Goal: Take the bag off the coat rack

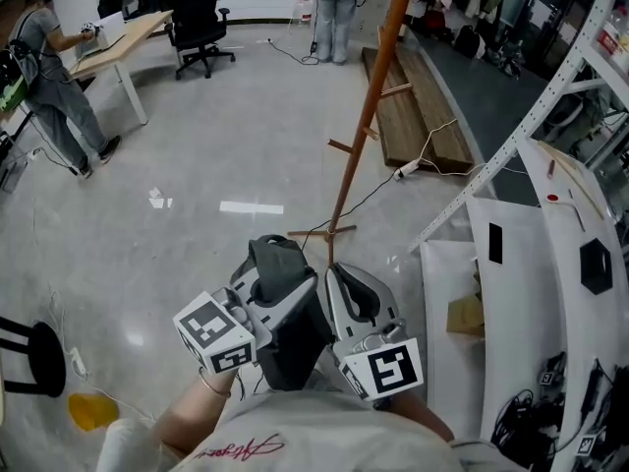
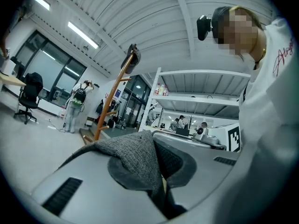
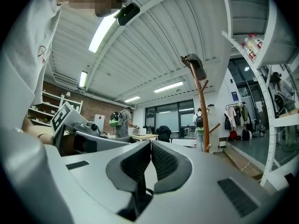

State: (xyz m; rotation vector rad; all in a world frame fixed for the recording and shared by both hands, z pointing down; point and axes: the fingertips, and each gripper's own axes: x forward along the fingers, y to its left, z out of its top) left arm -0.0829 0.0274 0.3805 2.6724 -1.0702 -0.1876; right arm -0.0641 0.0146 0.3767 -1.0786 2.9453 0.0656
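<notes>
Bag (image 1: 287,327) is off the coat rack (image 1: 366,126), its grey knit fabric pinched in my left gripper (image 2: 156,158). My right gripper (image 3: 150,154) is pressed together, empty.

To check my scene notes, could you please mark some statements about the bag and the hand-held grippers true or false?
The left hand-held gripper is shut on the dark grey woven fabric bag: true.
The bag hangs on the orange-brown wooden coat rack: false; it is held clear of the rack.
The right hand-held gripper's jaws stand wide apart: false; they are together.
A black office chair stands by the pale wooden desk: true.
</notes>
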